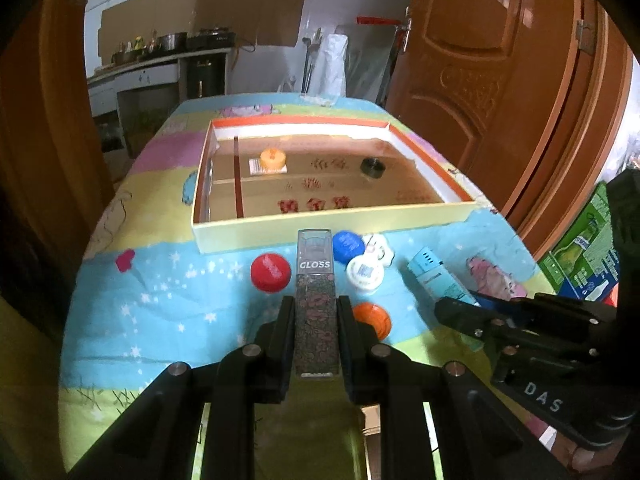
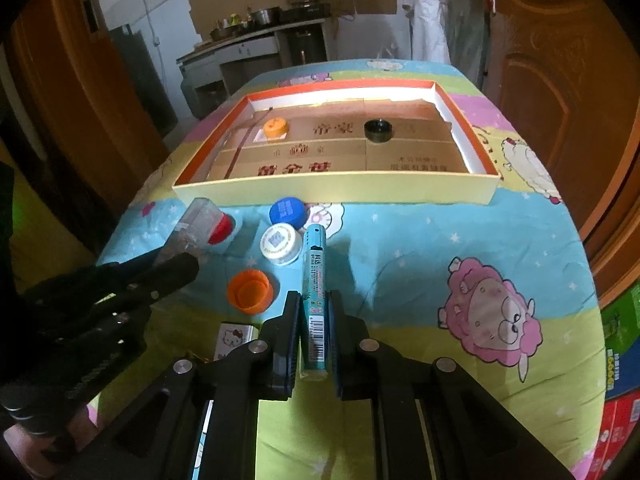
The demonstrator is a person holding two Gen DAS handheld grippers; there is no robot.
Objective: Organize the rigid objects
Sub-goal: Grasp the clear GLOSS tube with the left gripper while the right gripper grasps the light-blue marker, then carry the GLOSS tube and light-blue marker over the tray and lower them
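Left gripper (image 1: 316,312) clamps a clear GLOSS tube (image 1: 315,280); right gripper (image 2: 314,308) clamps a teal marker (image 2: 314,280), apparently lifted. Beyond both fingertips lies the tray (image 2: 340,190).

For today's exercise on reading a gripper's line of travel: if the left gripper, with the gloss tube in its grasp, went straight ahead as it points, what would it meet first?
Probably the near wall of the shallow box. The left gripper holds the gloss tube pointing at it, passing between the red cap and the blue cap. Height is unclear; it may pass over the wall.
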